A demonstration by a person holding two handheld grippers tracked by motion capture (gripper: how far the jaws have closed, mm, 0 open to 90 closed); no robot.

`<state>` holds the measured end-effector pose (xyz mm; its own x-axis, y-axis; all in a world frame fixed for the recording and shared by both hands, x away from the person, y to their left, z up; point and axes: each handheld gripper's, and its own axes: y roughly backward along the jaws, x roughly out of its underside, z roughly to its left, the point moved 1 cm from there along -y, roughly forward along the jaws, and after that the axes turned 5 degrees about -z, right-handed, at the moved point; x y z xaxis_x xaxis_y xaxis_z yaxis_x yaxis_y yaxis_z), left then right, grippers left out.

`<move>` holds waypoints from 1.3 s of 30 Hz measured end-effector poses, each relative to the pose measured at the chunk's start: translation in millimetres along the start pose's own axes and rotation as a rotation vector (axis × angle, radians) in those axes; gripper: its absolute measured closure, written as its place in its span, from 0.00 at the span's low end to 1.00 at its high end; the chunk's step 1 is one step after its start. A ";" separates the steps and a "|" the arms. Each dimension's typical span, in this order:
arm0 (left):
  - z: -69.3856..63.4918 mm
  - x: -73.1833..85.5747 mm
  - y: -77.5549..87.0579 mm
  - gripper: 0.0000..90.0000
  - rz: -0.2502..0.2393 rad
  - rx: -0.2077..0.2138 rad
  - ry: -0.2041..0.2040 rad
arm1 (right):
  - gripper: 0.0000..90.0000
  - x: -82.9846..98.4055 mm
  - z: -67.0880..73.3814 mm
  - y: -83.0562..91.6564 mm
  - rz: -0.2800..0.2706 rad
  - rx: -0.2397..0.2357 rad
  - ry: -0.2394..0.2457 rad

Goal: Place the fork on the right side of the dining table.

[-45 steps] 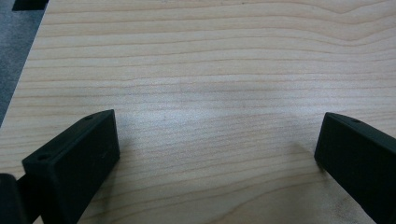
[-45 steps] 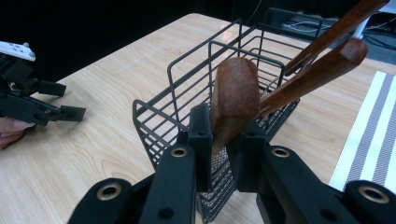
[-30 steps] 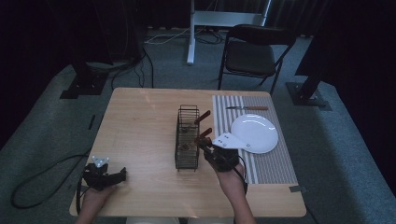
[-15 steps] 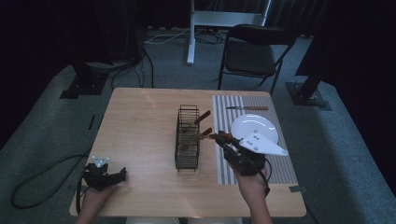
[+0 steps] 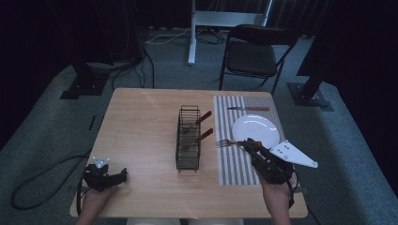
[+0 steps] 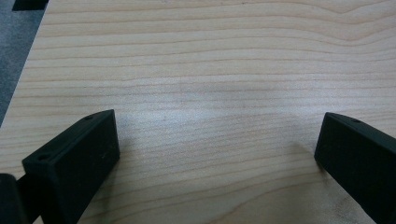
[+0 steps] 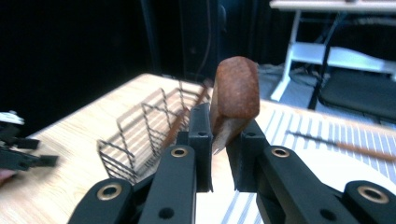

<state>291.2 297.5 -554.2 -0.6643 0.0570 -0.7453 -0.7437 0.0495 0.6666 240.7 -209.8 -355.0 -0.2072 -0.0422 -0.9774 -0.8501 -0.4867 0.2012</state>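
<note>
My right gripper (image 5: 248,144) is shut on the brown wooden handle of a fork (image 5: 225,143). The fork's tines point left, above the striped placemat (image 5: 230,164), between the wire basket (image 5: 189,138) and the white plate (image 5: 256,129). In the right gripper view the handle end (image 7: 236,95) sticks up between the closed jaws of the right gripper (image 7: 219,130), with the basket (image 7: 144,126) behind on the left. At the table's front left corner my left gripper (image 5: 123,174) rests low and open. In its own view the left gripper (image 6: 217,144) has bare wood (image 6: 210,70) between its wide jaws.
Two more brown-handled utensils (image 5: 204,116) (image 5: 205,135) lean out of the basket. A knife (image 5: 248,108) lies across the placemat beyond the plate. A black chair (image 5: 253,56) stands past the table's far edge. A cable (image 5: 42,178) trails on the floor at the left.
My right gripper has moved right and back from the basket, carrying the fork out over the placemat. The left gripper has stayed put.
</note>
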 end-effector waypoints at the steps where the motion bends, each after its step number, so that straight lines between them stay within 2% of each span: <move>1: 0.0 0.0 0.0 0.00 0.000 0.000 0.000 | 0.90 5.2 -3.8 -1.3 0.011 0.009 -0.009; 11: 0.1 0.0 0.1 0.00 0.002 0.000 -0.002 | 0.90 56.3 -36.5 -14.8 0.103 0.080 -0.117; 14: 0.1 0.0 0.1 0.00 0.002 0.000 -0.001 | 0.90 63.3 -40.2 -16.4 0.115 0.094 -0.128; 15: 0.0 0.0 0.0 0.00 0.000 0.000 0.001 | 0.90 71.9 -44.2 -18.3 0.127 0.104 -0.148; 17: -0.1 0.0 0.0 0.00 -0.001 0.000 0.001 | 0.90 77.9 -46.7 -19.8 0.141 0.111 -0.160; 32: -0.1 0.0 -0.1 0.00 -0.001 0.000 0.001 | 0.90 99.8 -60.5 -20.8 0.176 0.139 -0.217; 37: -0.1 0.0 -0.1 0.00 -0.001 0.000 0.001 | 0.90 107.0 -68.1 -17.9 0.164 0.137 -0.276; 38: -0.1 0.0 -0.1 0.00 -0.001 0.000 0.002 | 0.90 109.1 -71.3 -17.2 0.156 0.120 -0.311; 39: -0.1 0.0 0.0 0.00 -0.001 0.000 0.001 | 0.90 111.3 -73.7 -17.0 0.158 0.120 -0.328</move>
<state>291.2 297.4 -554.2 -0.6638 0.0555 -0.7459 -0.7442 0.0497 0.6661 267.7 -270.5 -472.0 -0.4679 0.1820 -0.8649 -0.8417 -0.3903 0.3732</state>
